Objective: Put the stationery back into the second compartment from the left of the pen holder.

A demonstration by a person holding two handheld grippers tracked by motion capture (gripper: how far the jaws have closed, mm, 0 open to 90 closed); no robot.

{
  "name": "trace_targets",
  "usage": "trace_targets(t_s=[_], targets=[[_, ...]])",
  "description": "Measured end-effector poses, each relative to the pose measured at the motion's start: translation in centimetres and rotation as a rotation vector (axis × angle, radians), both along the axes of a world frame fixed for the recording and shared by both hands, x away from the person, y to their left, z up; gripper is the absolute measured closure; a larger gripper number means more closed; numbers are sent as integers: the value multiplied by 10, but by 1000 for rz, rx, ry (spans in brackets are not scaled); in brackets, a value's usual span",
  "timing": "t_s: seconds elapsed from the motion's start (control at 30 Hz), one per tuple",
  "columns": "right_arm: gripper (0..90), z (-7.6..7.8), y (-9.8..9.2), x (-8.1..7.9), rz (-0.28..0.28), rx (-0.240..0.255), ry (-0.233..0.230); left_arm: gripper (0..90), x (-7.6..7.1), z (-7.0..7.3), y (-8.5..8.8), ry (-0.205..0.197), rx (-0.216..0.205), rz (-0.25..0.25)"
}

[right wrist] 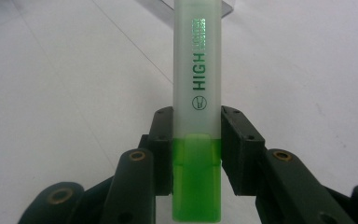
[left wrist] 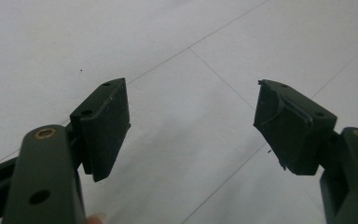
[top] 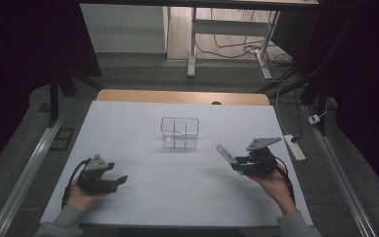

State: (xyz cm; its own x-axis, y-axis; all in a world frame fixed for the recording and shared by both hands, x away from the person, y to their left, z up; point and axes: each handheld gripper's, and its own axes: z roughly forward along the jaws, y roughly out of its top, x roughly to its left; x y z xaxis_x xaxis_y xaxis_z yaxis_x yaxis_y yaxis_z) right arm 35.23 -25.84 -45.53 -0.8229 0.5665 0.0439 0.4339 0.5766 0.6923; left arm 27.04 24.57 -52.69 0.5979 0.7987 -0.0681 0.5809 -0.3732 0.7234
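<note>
With the right gripper clamping the green translucent plastic highlighter and the left gripper spread empty, approach the clear plastic divided organizer box squarely and lower it upright into one compartment.

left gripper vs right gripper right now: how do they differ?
The left gripper has its jaws wide apart with nothing between them; the right gripper is shut on a green highlighter. In the high view the left gripper lies low by the white table cover, while the right gripper is tilted up, the highlighter pointing toward the clear divided box. Both are black, hand-held and topped by a grey plate.
</note>
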Motion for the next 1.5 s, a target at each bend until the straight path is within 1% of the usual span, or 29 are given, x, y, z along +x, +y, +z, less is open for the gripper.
trace_targets(t_s=[0.13,0.2,0.33,0.5,0.53,0.67,0.73,0.9,1.1,1.27,1.5], targets=[[668,2,6,-2,18,-1,-10,264,0,0,0,-1,0,-1],[668,3,8,-2,27,9,-13,264,0,0,0,-2,1,0],[668,4,14,-4,45,8,-16,264,0,0,0,-3,1,-1],[668,4,23,-6,76,7,-32,264,0,0,0,-2,1,-1],[668,4,25,-7,76,7,-25,263,0,0,0,-1,2,-1],[668,2,31,-8,92,17,-20,263,0,0,0,-2,1,-2],[668,1,34,-8,100,7,-19,263,0,0,0,-3,2,-2],[668,-1,43,-9,116,6,-12,263,0,0,0,-2,1,-2],[668,-2,54,-11,149,12,-22,263,0,0,-1,-2,2,-4],[668,-4,64,-12,166,4,-11,263,0,1,-1,-5,0,-4],[668,-8,76,-14,201,-9,-8,264,0,2,-3,-8,4,-5]])
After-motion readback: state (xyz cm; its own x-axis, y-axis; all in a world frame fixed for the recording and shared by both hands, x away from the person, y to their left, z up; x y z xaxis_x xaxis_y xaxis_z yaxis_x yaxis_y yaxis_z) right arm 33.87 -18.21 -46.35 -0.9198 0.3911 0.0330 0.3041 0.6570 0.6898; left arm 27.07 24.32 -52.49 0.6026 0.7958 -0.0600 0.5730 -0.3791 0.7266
